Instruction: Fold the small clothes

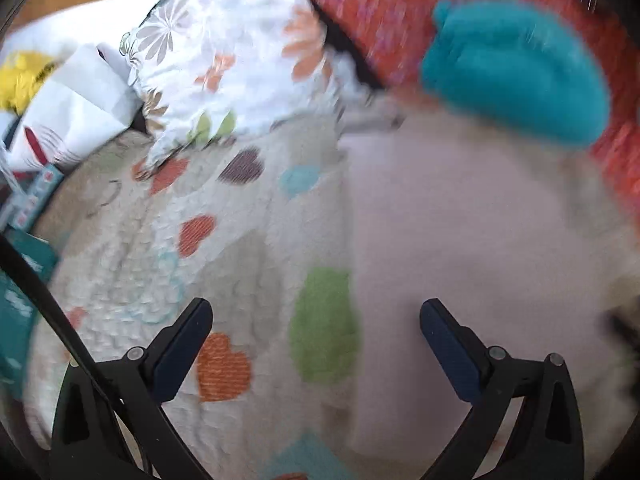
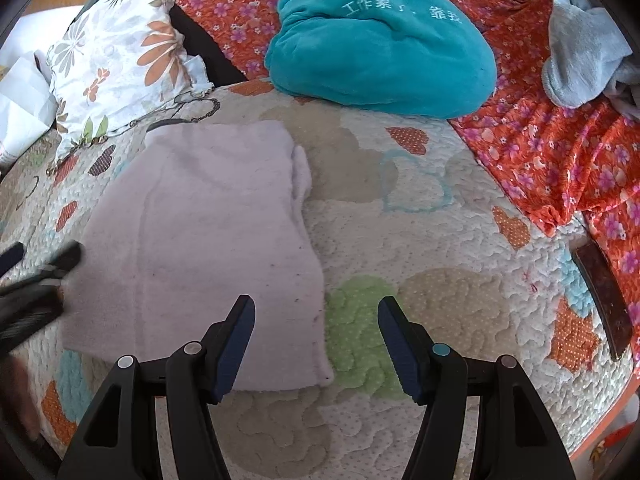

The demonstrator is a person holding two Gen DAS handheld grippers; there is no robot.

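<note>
A pale lilac fleece garment (image 2: pixel 208 240) lies folded flat on the quilted heart-pattern bedspread (image 2: pixel 420 240). It also shows, blurred, in the left wrist view (image 1: pixel 460 240). My right gripper (image 2: pixel 316 312) is open and empty, hovering over the garment's near right corner. My left gripper (image 1: pixel 316 316) is open and empty, over the garment's left edge. It appears in the right wrist view (image 2: pixel 44 254) at the far left, beside the garment.
A teal plush cushion (image 2: pixel 380 52) lies on a red floral blanket (image 2: pixel 540 148) at the back. A floral pillow (image 2: pixel 120 64) sits back left, grey clothes (image 2: pixel 588 64) back right, a dark phone-like slab (image 2: pixel 604 296) at right. White paper (image 1: pixel 76 108) and a yellow item (image 1: pixel 20 76) lie left.
</note>
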